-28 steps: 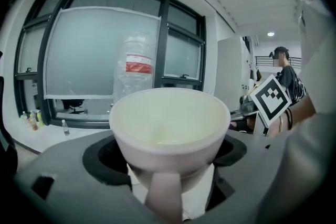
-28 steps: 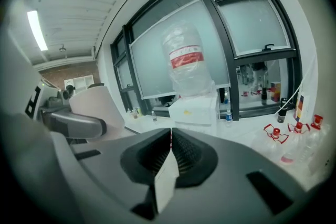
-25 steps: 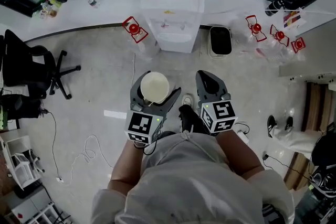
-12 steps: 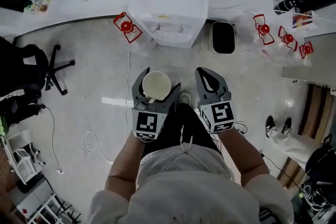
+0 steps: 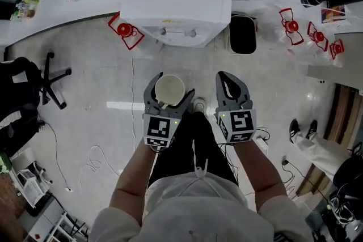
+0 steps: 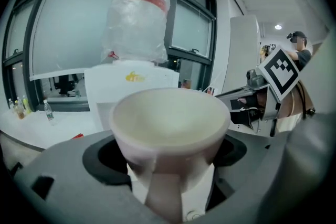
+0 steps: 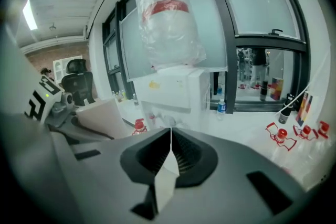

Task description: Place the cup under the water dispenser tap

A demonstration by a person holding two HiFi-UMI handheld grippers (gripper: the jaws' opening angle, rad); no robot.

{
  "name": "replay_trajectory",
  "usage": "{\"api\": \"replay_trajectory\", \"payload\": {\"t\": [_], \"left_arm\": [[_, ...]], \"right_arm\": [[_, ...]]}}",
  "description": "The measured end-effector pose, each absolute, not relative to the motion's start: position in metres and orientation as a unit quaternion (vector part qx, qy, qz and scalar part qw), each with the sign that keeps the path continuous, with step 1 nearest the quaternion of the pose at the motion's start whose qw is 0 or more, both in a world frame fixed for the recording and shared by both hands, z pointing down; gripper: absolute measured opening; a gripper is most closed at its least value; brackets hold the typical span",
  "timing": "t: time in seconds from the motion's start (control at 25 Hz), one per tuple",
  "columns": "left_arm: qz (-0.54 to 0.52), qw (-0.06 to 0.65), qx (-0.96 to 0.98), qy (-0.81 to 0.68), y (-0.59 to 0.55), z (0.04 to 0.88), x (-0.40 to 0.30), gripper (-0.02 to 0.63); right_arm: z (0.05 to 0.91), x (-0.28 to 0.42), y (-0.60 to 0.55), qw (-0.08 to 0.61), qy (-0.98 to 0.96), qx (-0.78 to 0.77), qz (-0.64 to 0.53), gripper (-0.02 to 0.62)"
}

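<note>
The dispenser [image 5: 176,5] stands at the far middle of the scene, a bagged water bottle [image 6: 139,18] on top. Under its front edge sit two small knobs, probably the taps [image 5: 164,32]. A black bin [image 5: 243,34] stands just beside its right side. A red-capped bottle [image 5: 126,31] lies by its left corner, and more of them [image 5: 291,24] lie further right, past the bin. A chair [image 5: 25,85] stands well off to the left, and a cable [image 5: 96,156] loops over the floor [image 5: 102,76] on the near left. The strip of floor between the grippers and the dispenser's front is bare, so the straight way forward is open.

The left gripper [image 5: 170,93] is clamped on the cup [image 5: 169,86]. Its jaws press the cup's sides, the cup is upright with its mouth open upward, and its handle points back toward the person. In the left gripper view the cup [image 6: 168,123] fills the space between the jaws, with the dispenser [image 6: 134,86] straight behind it. The cup is held in the air, near the dispenser but well short of the taps and about in line with them.

The right gripper [image 5: 229,77] is held level just right of the left one. Its jaws are pressed together with nothing between them, as the right gripper view [image 7: 169,136] shows.
</note>
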State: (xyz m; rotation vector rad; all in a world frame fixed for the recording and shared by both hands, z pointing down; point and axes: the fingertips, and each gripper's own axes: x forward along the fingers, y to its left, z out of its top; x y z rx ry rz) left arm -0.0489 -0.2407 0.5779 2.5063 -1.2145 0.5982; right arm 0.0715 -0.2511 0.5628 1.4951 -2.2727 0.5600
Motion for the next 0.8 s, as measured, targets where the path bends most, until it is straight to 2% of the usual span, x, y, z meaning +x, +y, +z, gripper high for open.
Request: {"api": "replay_trajectory", "payload": {"t": [0.8], "left_arm": [[0.205,0.122,0.885,-0.4,-0.36,0.779,-0.014,0.459]], "right_arm": [[0.74,0.083,-0.305,0.186,-0.776,0.564,0.215,0.029]]}}
